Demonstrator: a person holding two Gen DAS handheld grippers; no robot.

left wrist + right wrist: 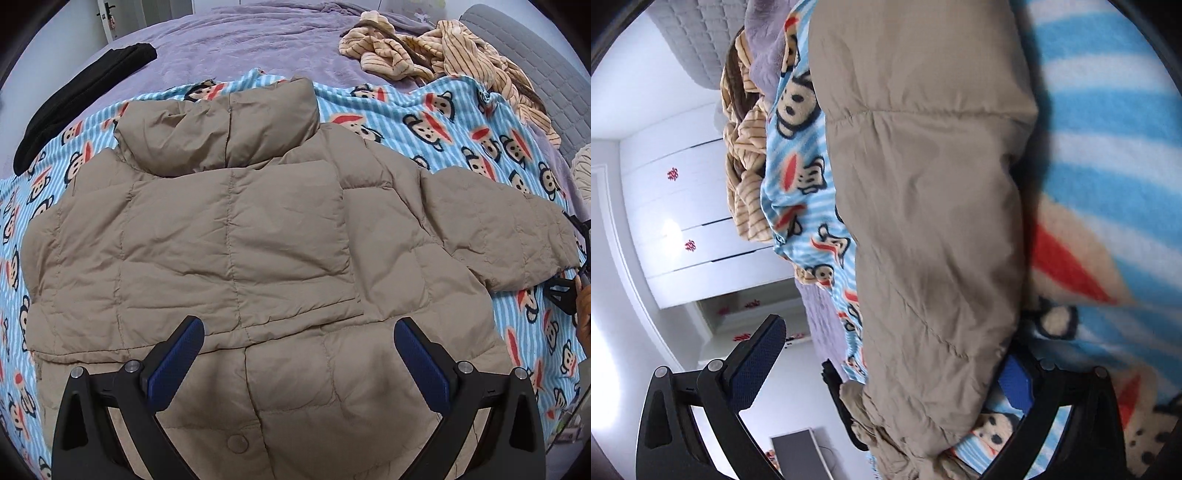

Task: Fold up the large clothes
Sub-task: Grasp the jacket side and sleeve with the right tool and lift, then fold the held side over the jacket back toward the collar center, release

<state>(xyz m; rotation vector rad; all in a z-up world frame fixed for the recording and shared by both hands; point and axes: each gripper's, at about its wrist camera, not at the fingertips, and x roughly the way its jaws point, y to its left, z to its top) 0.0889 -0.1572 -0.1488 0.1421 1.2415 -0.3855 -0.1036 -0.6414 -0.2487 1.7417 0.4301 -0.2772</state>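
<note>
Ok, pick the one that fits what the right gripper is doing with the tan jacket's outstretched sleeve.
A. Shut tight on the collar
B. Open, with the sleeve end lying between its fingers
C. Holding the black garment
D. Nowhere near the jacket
B: in the right wrist view the right gripper stands wide open, and the end of the tan jacket sleeve lies between its fingers.
</note>
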